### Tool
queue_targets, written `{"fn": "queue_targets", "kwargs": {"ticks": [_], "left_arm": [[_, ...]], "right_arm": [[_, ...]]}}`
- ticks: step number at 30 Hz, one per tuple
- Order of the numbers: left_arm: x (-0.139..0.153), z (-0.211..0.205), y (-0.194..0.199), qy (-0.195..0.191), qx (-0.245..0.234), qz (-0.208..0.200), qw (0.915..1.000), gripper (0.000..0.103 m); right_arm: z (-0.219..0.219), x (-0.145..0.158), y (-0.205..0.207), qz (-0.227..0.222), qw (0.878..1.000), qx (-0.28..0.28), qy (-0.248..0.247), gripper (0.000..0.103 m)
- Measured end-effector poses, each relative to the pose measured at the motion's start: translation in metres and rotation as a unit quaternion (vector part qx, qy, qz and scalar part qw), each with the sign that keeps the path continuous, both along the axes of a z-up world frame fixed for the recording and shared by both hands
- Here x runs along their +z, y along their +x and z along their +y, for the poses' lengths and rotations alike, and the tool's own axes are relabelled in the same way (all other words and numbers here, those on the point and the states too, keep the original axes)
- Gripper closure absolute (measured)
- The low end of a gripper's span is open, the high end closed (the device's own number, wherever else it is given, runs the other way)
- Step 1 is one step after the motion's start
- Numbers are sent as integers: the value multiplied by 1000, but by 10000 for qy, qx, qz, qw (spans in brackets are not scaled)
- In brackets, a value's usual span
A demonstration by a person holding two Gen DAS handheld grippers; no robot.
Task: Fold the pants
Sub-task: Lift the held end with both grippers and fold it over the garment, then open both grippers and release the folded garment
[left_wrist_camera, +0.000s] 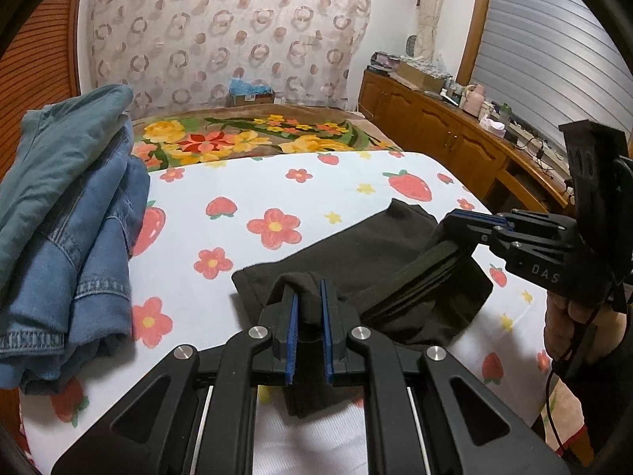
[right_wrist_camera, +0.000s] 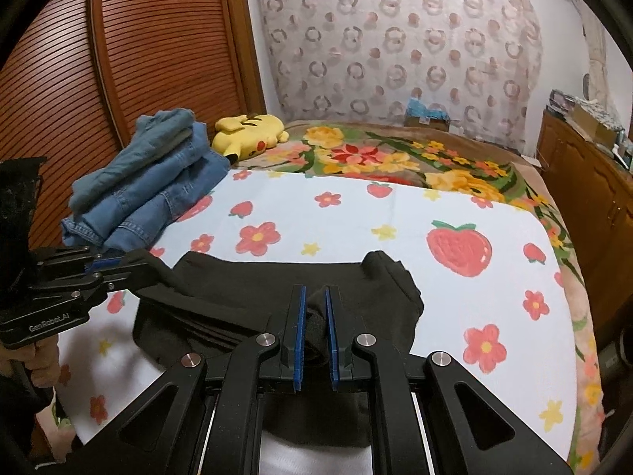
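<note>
The black pants (left_wrist_camera: 356, 253) lie on the strawberry sheet (left_wrist_camera: 277, 182) in the lower middle of both frames, already doubled into a short, thick bundle. The left gripper (left_wrist_camera: 308, 308) has its jaws clamped on a bunch of the black cloth at the near edge; between the blue pads (left_wrist_camera: 293, 328) the fabric is squeezed and it stands up a little. The right gripper (right_wrist_camera: 314, 316) is clamped in the same way on another bunch of the near edge, and in the left view it comes in from the right side of the frame with its fingers lying over the pants.

I judge that the step in hand is to carry this near edge over the far part to make one more fold. To do it well, both grippers should rise together and to the same height, so the edge stays straight and does not twist. They should hold the cloth tight between them, but not pull so much that the lower layers slide on the sheet. The edge should go down flush with the far edge, which shows a raised corner in the middle of the right view.

The folded jeans (right_wrist_camera: 150, 186) are stacked in the upper left, well apart, and the yellow plush toy (right_wrist_camera: 249, 134) is behind them.
</note>
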State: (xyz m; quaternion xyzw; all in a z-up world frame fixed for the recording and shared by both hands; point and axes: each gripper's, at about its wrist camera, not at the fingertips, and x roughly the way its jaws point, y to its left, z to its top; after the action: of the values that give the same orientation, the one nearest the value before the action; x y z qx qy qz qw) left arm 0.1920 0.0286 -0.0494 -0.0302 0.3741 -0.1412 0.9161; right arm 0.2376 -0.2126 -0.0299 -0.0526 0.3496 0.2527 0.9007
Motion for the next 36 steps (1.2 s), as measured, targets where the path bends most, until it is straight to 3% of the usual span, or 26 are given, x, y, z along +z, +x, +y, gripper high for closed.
{"fn": "queue_targets", "kwargs": {"ticks": [10,15,17,23,28,36], "left_arm": [[2,-2,10,93,29,21,10000,88],[1,8,5,-102,117,45,9999,65],[2,12,2,-165,157,54,9997,61],[2,17,-14,-185,186,9,9997,60],[-11,10,-26,-63,68,148,9998,60],[-37,-2,-31,50,-148,465,9988,60]], "right_arm": [[0,-9,15,188,9997,-124,51,93],[-9,-3,8,116,9995,-222,181,82],[-14,-1,5,133,9994,-107,305,79],[-33,2,-8,101,9994,-223,229,70],[-41,-8,-20,358,9992,-138,99,63],[-43,-24,-27,664,9978,43,34,60]]}}
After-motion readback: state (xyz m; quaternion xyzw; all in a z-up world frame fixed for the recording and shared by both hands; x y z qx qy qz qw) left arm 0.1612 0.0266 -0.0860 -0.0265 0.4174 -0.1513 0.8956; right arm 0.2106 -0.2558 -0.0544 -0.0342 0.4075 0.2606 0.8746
